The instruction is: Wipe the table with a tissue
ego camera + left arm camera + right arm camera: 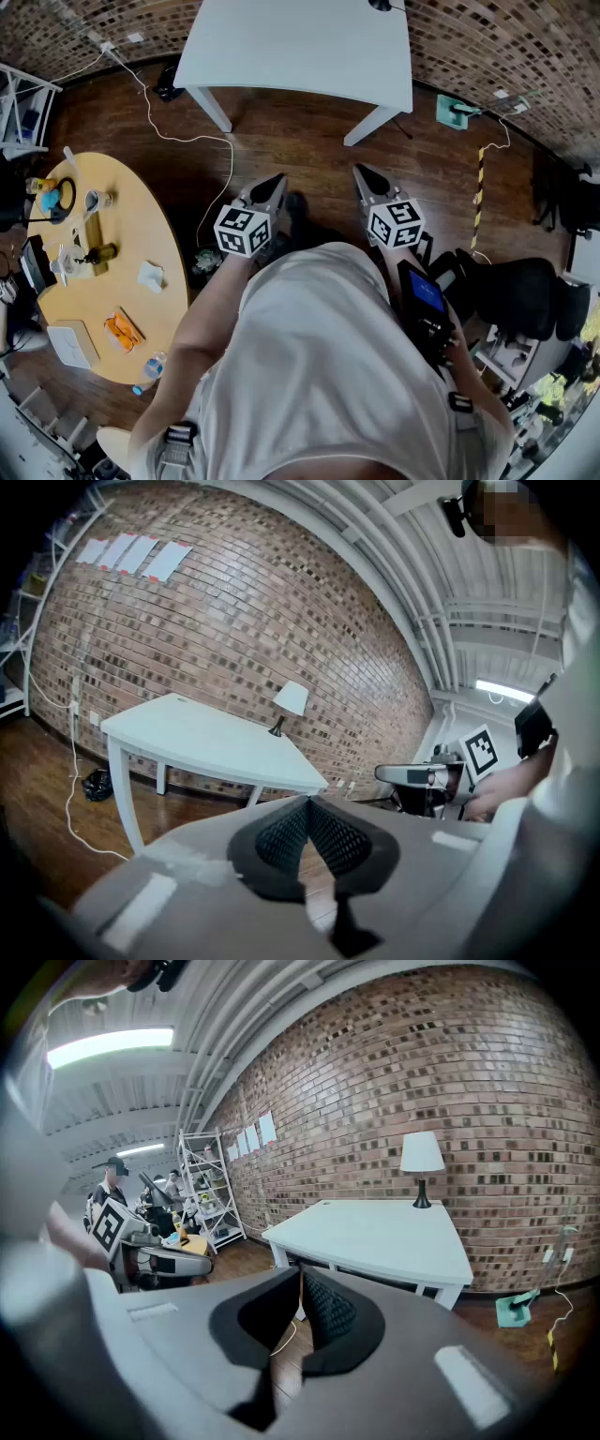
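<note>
The wiping has not begun; this is still the fetching step, with nothing in hand. The person faces the white table (300, 56), both tools held out ahead. The left gripper (273, 180) has its jaws pressed together on nothing; the right gripper (362, 172) likewise shows its pads meeting at the tips, empty. What looks like the tissue (150, 275) lies on the oval wooden table (155, 211) at the person's left, well apart from both tools; it is a small, white, crumpled piece lying loose. The next move probably calls for turning left, opening one pair of jaws and pinching the tissue lightly; it would likely crush and slide easily.
</note>
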Available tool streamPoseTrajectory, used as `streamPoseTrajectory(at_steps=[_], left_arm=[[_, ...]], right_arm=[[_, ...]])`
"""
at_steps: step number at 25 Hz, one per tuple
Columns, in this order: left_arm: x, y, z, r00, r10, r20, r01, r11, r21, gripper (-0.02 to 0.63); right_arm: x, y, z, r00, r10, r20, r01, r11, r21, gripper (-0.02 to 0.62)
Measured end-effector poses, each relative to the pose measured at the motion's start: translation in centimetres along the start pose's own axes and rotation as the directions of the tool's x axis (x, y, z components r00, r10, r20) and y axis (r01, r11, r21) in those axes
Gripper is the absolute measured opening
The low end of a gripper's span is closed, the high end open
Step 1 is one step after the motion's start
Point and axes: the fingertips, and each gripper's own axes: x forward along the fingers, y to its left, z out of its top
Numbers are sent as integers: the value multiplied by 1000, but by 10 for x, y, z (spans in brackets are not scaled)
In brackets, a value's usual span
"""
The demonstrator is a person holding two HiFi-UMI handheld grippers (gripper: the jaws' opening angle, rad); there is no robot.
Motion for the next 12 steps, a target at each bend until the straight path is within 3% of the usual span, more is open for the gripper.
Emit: streamPoseTrajectory(at_steps=[7, 12], left_arm=[[-3, 52, 40, 991, 128, 43, -128, 992, -4, 5], [-27, 95, 67, 949, 300, 95, -296, 954, -54, 5]], right_arm=[[80, -1, 47, 993, 119, 12, -118, 992, -34, 15], [146, 30, 77, 955, 296, 2, -295, 953, -74, 15]])
